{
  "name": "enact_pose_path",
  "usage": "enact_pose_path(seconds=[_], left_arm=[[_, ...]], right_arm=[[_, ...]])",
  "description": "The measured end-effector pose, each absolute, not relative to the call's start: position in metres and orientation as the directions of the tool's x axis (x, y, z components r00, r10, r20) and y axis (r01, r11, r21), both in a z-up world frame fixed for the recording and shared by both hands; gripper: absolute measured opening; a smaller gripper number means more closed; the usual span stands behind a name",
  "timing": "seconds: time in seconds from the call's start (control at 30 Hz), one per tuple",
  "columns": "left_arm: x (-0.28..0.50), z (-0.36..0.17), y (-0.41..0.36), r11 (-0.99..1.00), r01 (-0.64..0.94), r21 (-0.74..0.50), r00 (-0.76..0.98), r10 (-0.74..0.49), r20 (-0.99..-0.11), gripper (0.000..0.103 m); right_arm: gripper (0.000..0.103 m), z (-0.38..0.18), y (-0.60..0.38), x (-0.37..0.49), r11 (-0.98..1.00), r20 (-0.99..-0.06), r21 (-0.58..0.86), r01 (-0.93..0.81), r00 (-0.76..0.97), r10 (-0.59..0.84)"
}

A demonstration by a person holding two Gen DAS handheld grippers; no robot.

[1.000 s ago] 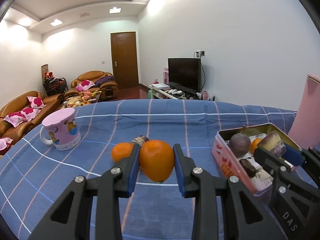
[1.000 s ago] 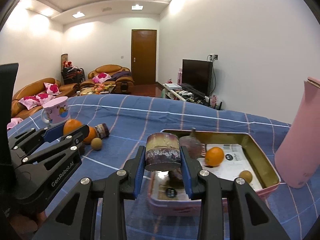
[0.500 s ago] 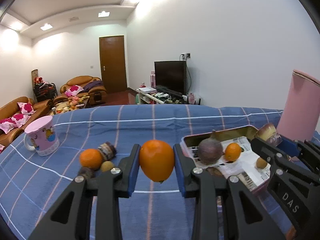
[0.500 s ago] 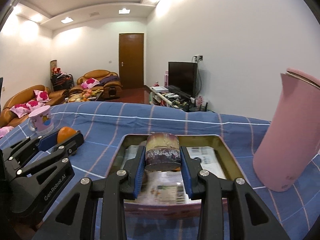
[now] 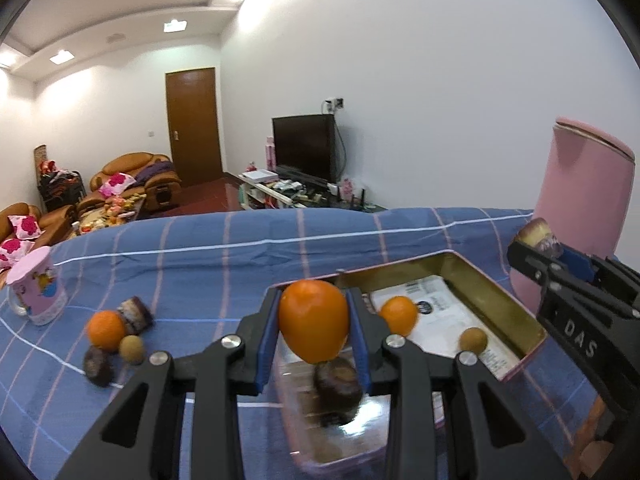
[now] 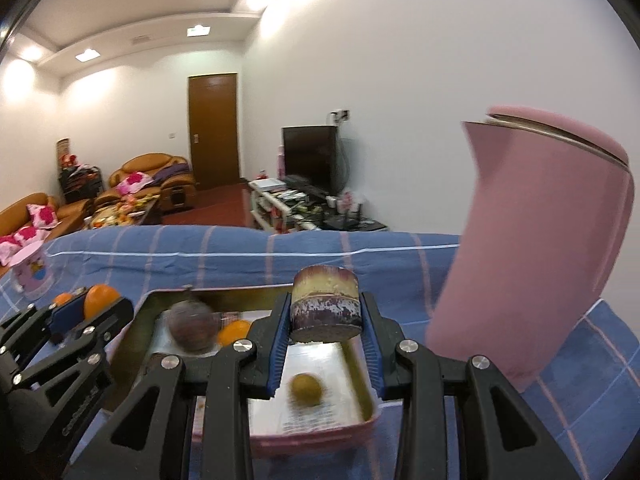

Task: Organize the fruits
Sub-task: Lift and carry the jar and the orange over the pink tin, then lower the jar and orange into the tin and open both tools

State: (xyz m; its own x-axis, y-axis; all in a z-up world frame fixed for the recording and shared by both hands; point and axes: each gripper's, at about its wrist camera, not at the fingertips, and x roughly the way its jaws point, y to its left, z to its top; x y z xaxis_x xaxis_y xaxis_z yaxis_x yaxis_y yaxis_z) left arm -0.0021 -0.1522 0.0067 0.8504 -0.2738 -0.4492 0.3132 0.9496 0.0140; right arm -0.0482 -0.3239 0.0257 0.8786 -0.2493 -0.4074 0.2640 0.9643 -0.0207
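Below your left gripper, clamped on the orange, the tin has arrived; your right gripper, gripping a cut half-fruit, hovers there too: release next.

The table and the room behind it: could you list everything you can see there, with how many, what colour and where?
Tin: one, pink outside, gold inside, on the cloth.
Oranges: one in the tin, one on the cloth, one held.
Small tan fruits: one in the tin, one on the cloth.
Dark round fruit: one, purplish, in the tin.
Dark halved pieces: two on the cloth, one in the tin, one held.
Mug: one, pink, far left.
Kettle: one, pink, right of the tin.
Tablecloth: blue, striped.
Sofas: brown. Television: black. Door: brown.
Left gripper: black, jaws on the orange.
Right gripper: black, jaws on the halved piece.
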Motion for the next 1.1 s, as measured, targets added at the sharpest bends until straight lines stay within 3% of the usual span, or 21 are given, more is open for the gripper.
enact_pose_path(seconds=[0.23,0.57,1.1], left_arm=[[0.008,0.003,-0.185,0.943,0.33,0.031,0.825,-0.273,-0.495,0.035],[0.021,-0.005,-0.188,0.942,0.335,0.015,0.775,-0.266,-0.573,0.035],[0.024,-0.005,-0.185,0.955,0.297,0.005,0.783,-0.241,-0.574,0.039]], right_arm=[[0.035,0.018,-0.341,-0.034,0.965,-0.469,0.006,0.263,0.853,-0.23],[0.036,0.002,-0.321,-0.008,0.992,-0.573,-0.028,0.121,0.811,-0.115],[0.037,-0.004,-0.333,-0.004,0.991,-0.597,0.134,0.02,0.8,0.065]])
